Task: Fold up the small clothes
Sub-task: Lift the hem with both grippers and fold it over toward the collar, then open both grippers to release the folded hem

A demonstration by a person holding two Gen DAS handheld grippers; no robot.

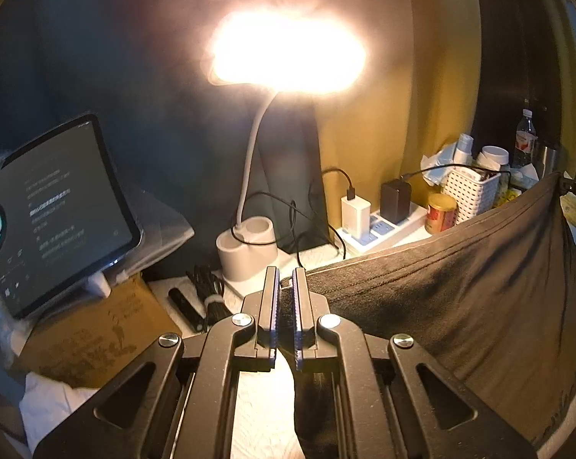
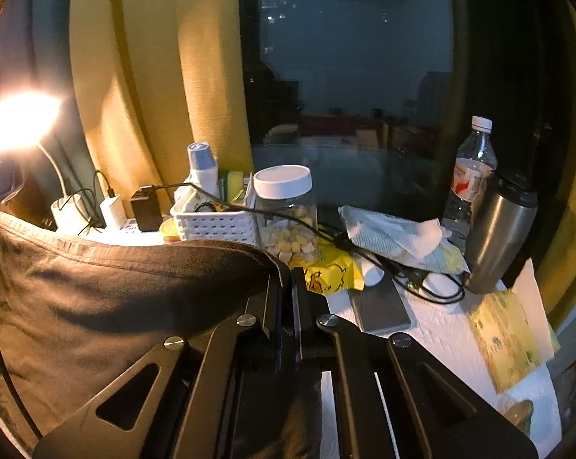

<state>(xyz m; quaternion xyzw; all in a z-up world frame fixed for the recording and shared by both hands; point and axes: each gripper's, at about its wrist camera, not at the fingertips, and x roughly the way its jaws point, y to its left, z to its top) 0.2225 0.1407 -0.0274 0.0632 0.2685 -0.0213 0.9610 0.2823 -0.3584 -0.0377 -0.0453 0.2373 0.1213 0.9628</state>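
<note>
Hanging taut, dark garment (image 1: 460, 290) (stitched hem up), creased.

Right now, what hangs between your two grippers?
The dark garment, stretched from left gripper to right gripper, shown in both wrist views.

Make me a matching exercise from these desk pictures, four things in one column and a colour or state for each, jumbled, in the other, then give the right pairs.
Things:
1. desk lamp
2. dark garment
3. clear jar
4. metal tumbler

Descriptions:
A. white lid, pale and yellow pieces inside
B. switched on, glaring
C. silver body, dark lid
D. stretched between the left gripper and right gripper

Pairs: 1-B, 2-D, 3-A, 4-C
</note>
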